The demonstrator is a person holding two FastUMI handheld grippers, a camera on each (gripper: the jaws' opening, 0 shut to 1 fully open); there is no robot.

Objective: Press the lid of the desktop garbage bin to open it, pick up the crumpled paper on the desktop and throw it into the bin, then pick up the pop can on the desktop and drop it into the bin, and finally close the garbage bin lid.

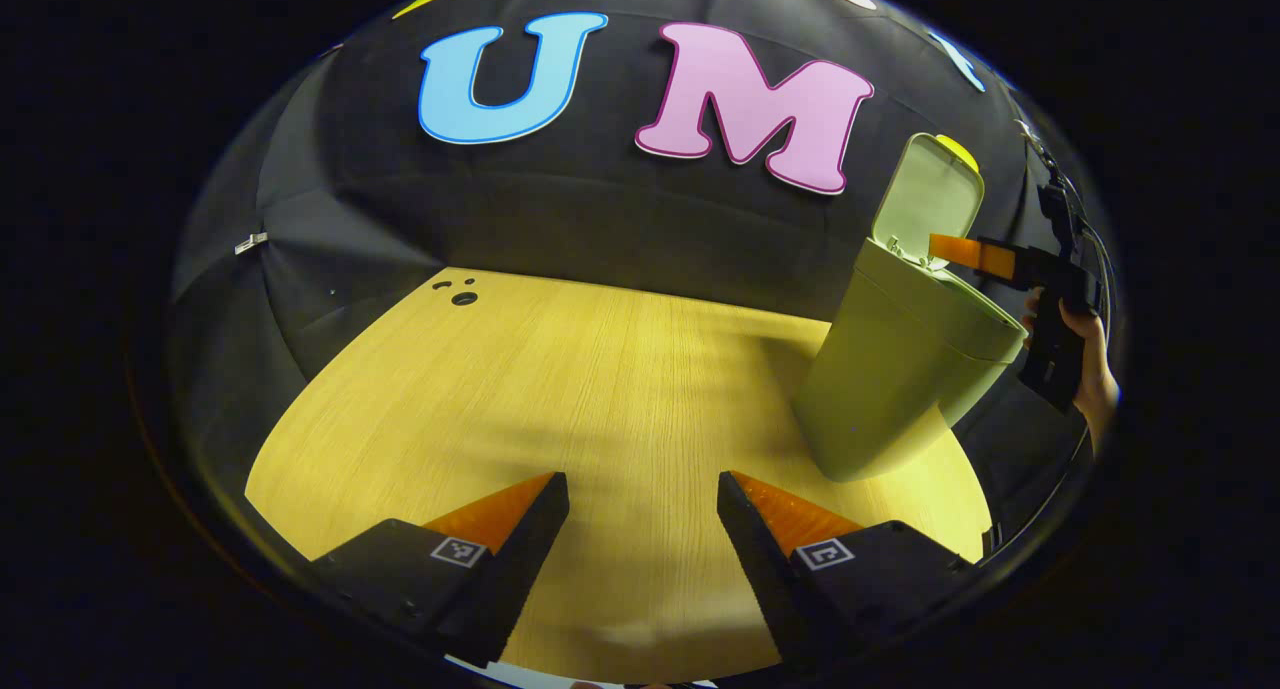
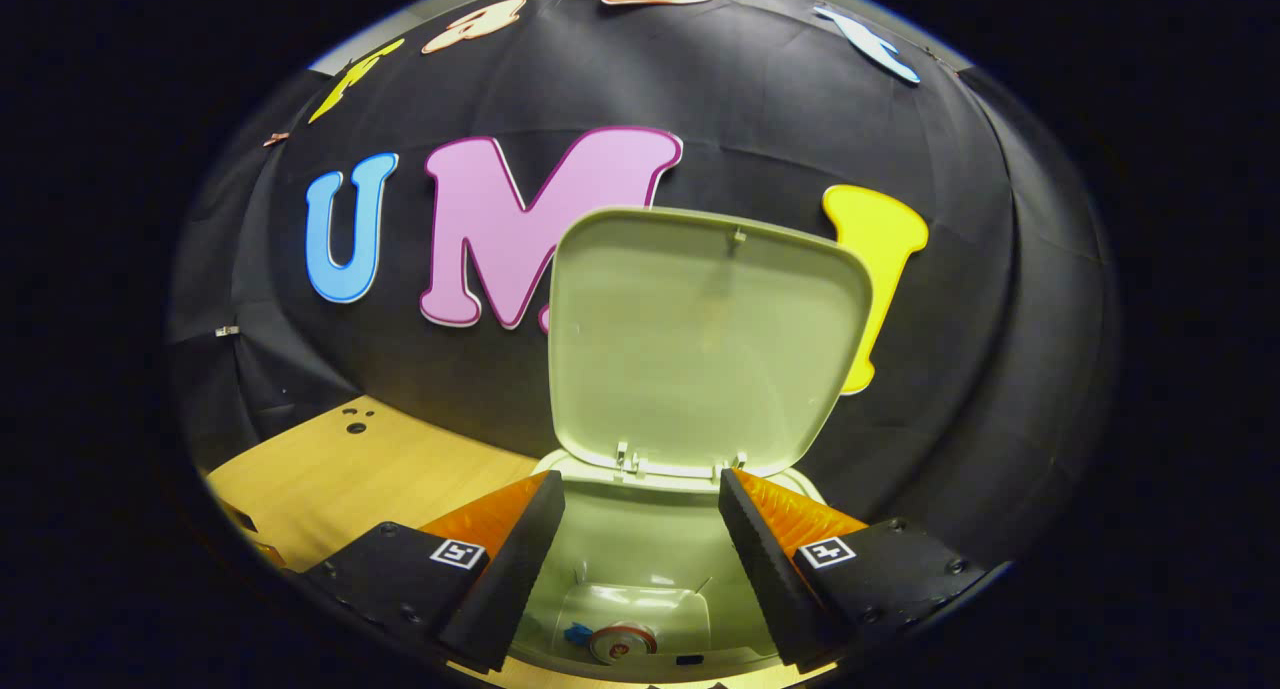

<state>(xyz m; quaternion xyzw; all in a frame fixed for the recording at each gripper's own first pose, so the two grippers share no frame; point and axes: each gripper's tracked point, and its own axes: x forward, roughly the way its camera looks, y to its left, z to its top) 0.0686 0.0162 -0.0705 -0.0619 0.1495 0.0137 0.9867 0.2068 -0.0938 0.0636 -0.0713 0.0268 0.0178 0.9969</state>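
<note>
A pale green desktop garbage bin (image 1: 905, 369) stands at the right of the wooden table (image 1: 560, 379), its lid (image 1: 930, 204) raised upright. My right gripper (image 1: 965, 252), held by a hand, reaches over the bin's mouth. In the right gripper view that gripper (image 2: 640, 529) is open directly above the bin's opening (image 2: 640, 554), with the lid (image 2: 700, 339) standing up behind it. The pop can (image 2: 622, 641) lies at the bottom of the bin beside a small blue scrap. My left gripper (image 1: 642, 529) hovers open over bare table, with nothing between its fingers.
The black cloth wall closes off the back and sides of the table. A few small dark holes (image 1: 462, 295) mark the table's far left corner. The tabletop stretches left of the bin.
</note>
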